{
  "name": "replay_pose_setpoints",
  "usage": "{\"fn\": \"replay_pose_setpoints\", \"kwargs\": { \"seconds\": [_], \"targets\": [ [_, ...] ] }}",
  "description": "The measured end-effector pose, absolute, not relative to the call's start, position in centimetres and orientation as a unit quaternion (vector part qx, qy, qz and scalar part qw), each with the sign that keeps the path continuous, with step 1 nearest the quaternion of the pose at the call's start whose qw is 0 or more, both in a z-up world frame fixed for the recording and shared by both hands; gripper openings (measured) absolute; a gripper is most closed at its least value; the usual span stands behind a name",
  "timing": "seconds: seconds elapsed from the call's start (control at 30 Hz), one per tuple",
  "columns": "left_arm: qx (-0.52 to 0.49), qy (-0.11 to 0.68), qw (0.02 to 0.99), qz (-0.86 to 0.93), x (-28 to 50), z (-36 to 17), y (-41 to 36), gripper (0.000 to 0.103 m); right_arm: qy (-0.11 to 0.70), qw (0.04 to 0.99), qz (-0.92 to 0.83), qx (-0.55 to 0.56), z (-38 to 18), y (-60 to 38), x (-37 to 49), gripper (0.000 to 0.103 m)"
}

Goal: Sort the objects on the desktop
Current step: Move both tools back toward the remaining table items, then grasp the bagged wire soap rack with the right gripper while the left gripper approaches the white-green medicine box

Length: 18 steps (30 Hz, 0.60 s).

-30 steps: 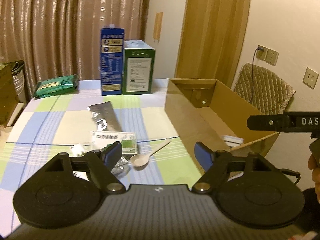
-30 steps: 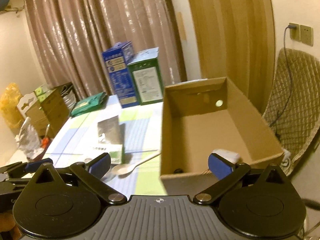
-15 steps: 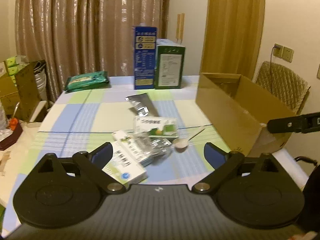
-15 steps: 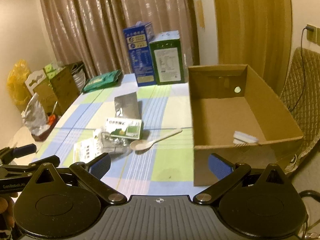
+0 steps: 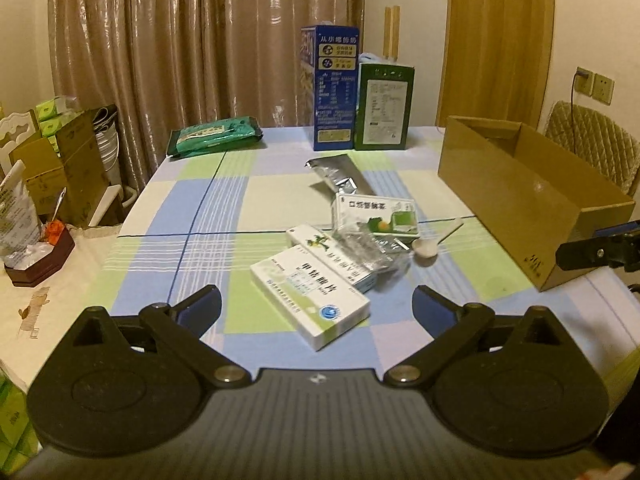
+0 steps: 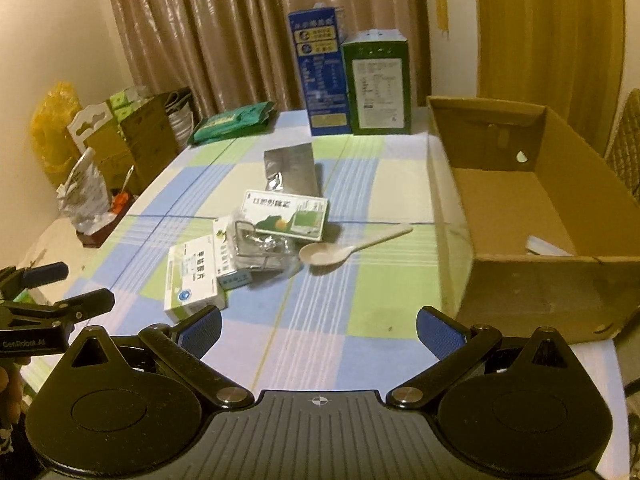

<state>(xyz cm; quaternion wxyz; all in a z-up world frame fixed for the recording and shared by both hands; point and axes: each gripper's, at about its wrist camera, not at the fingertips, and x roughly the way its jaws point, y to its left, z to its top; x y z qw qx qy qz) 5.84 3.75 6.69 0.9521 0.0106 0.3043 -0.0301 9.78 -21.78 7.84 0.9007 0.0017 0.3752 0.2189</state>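
Left gripper [image 5: 316, 306]: jaws just widened, spread apart, nothing held.
Right gripper [image 6: 318, 330]: jaws apart, nothing held.
Cardboard box [image 6: 516, 280]: only 1 white item seen inside.
Left to sort: 3 medicine boxes [image 5: 310, 298], foil packets [image 5: 366, 252], spoon [image 6: 344, 250], lying together mid-table.

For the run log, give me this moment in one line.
left gripper: jaws open, just widened, empty | right gripper: open, empty | pill boxes, spoon: on table | carton: one item inside
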Motion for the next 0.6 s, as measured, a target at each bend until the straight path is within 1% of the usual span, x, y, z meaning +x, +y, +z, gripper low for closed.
{"fn": "replay_pose_setpoints", "kwargs": {
  "seconds": [0.43, 0.6],
  "targets": [
    [0.016, 0.341, 0.939, -0.030, 8.3, 2.9, 4.0, 0.101, 0.377, 0.891, 0.252, -0.019, 6.2, -19.0, 12.7, 0.101],
    [0.001, 0.353, 0.935, -0.017, 10.0, 1.5, 3.8, 0.101, 0.386, 0.886, 0.257, -0.016, 4.9, -18.2, 14.8, 0.101]
  ]
}}
